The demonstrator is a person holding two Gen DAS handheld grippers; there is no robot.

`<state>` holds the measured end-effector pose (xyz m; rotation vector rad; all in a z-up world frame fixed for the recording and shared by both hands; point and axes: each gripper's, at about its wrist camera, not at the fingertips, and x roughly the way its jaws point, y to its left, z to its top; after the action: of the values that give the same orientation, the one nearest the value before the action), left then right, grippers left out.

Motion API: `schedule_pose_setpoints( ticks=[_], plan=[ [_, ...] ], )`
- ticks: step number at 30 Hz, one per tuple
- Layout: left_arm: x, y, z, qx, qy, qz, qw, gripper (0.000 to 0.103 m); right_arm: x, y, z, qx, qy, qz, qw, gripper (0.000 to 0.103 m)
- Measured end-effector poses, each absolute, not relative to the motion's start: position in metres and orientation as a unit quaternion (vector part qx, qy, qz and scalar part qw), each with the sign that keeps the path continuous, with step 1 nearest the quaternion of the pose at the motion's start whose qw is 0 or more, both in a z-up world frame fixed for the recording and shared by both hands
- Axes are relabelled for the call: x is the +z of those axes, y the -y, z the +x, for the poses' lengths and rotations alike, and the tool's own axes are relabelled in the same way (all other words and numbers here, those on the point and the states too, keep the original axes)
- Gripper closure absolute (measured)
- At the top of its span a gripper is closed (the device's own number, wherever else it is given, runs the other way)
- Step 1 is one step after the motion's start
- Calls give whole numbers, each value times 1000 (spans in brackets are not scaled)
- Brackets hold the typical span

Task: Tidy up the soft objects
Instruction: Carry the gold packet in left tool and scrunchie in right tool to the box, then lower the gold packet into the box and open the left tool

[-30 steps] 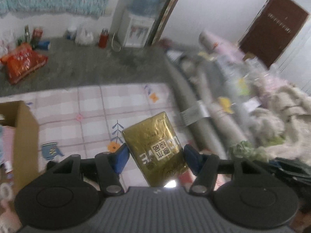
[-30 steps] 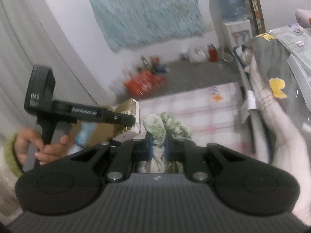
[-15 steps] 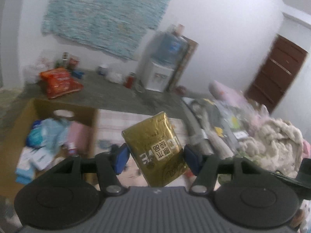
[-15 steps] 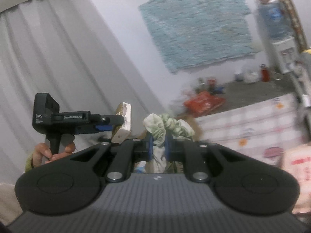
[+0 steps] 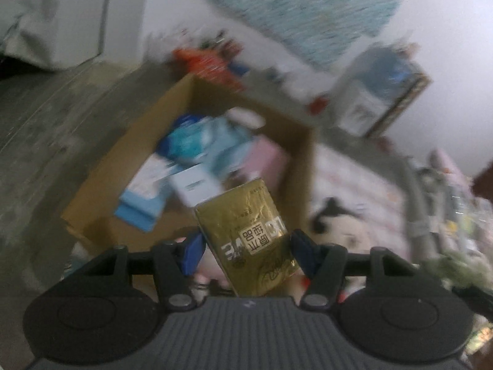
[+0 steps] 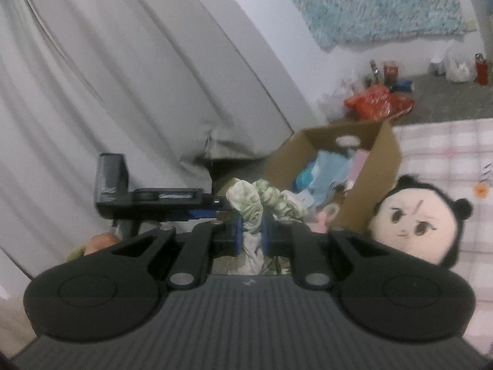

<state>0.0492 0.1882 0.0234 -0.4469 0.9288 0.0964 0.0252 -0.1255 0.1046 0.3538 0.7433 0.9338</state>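
Curtain (image 6: pixel 107 77): pale grey folds fill the wall to my left, hanging down to the floor.
Mat (image 6: pixel 446 141): pink checked cloth spread on the floor, to the right of the box.
Cardboard box (image 6: pixel 385 151): open-topped, standing at the mat's edge, with blue, white and pink packs piled inside.
Plush doll (image 6: pixel 419 219): round pale face with black hair buns, lying just beside the box on its near right side.
Gold packet (image 5: pixel 249 234): foil pack with a printed label, tilted, above the box's near edge in my left view.
Left fingers (image 5: pixel 246 251): clenched on the gold packet, one blue pad at each side of it.
Green-and-white fabric (image 6: pixel 262 200): a bunched, ruffled bundle sticking up from my right grip, in front of the box.
Right fingers (image 6: pixel 251 231): pinched tight on the green-and-white fabric.
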Motion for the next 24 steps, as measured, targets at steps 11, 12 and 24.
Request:
schedule_pose_setpoints(
  ticks=[11,12,24],
  plan=[
    [-81,-241,126,180,-582,-224,761,41,58,82,91,463,-392,180,775,92],
    [-85,-239,128,190,-590,-217,754,41,55,83,95,463,-393,182,773,92],
    [-111,-240,145,229,-642,-173,711,37,37,112,110,456,-401,186,773,92]
  ],
)
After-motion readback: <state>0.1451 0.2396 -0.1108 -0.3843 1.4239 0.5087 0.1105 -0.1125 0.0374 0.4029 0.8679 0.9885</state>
